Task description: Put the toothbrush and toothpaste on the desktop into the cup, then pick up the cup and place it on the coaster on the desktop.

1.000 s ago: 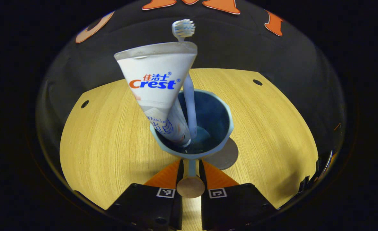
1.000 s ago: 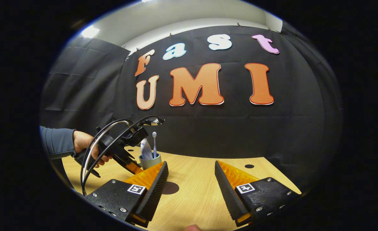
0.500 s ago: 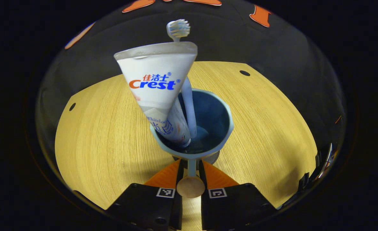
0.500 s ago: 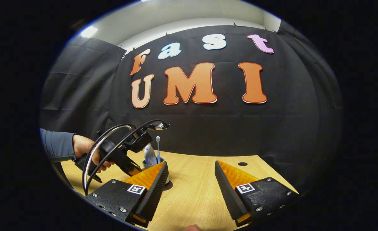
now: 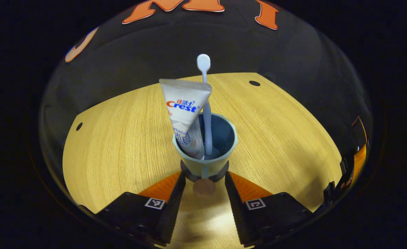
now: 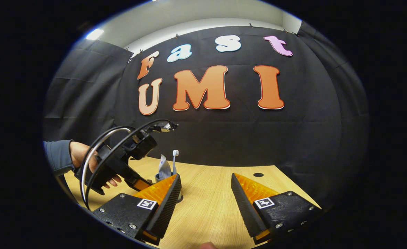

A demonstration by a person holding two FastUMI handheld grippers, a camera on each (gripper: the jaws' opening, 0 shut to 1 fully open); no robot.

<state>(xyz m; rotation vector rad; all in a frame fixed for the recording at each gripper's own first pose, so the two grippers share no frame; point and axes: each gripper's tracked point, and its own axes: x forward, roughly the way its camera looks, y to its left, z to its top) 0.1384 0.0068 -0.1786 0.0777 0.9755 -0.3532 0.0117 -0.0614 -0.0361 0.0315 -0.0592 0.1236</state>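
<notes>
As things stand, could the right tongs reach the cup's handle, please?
Probably not directly: the left tongs sit open on either side of the cup and its handle, so they block that side.

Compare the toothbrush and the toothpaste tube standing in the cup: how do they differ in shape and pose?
The toothbrush is a thin stick; the toothpaste tube is wide and flat at its top, narrowing downward. The toothbrush stands nearly upright and reaches higher; the toothpaste tube leans left and ends lower. The toothbrush is plain; the toothpaste tube carries print. Both stand inside the cup, side by side.
</notes>
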